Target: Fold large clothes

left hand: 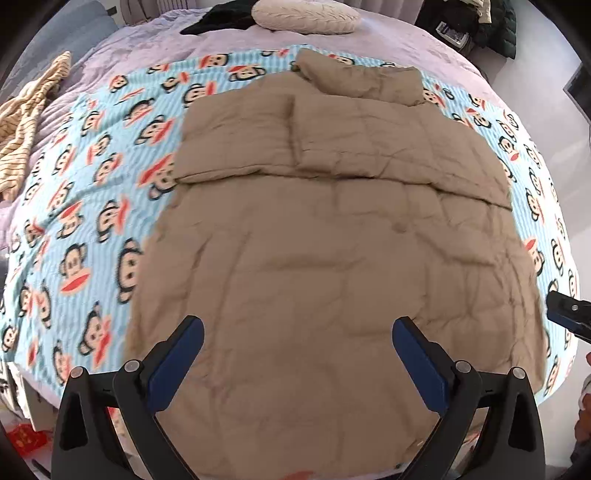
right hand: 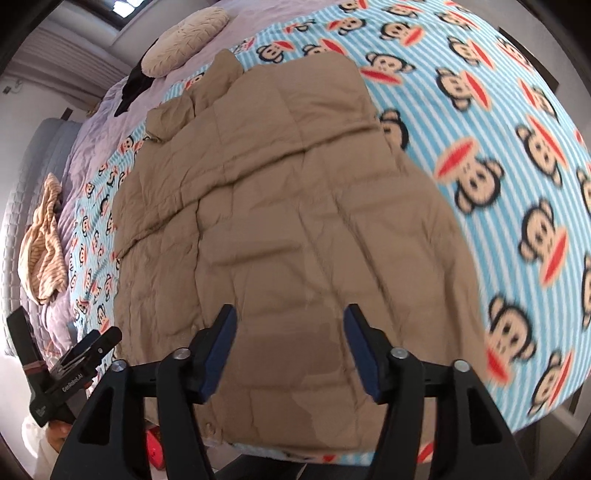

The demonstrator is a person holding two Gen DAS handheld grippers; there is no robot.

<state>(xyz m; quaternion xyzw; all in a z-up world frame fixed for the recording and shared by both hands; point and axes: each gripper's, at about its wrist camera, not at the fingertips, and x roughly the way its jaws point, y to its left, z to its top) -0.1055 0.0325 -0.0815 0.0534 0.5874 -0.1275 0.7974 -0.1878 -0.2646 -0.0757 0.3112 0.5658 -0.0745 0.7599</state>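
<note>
A large tan quilted coat (left hand: 325,229) lies flat on a blue striped monkey-print blanket (left hand: 85,206), its sleeves folded across the upper body and the hood at the far end. It also shows in the right wrist view (right hand: 280,229). My left gripper (left hand: 297,332) is open and empty above the coat's near hem. My right gripper (right hand: 290,321) is open and empty above the hem too. The right gripper's tip shows at the right edge of the left wrist view (left hand: 565,310); the left gripper shows at the lower left of the right wrist view (right hand: 85,350).
A cream pillow (left hand: 306,14) and a black garment (left hand: 221,18) lie at the head of the lilac bed. A striped yellow garment (left hand: 26,122) lies at the bed's left side. Dark clothes are piled at the far right (left hand: 495,22). A red item (right hand: 155,446) lies on the floor.
</note>
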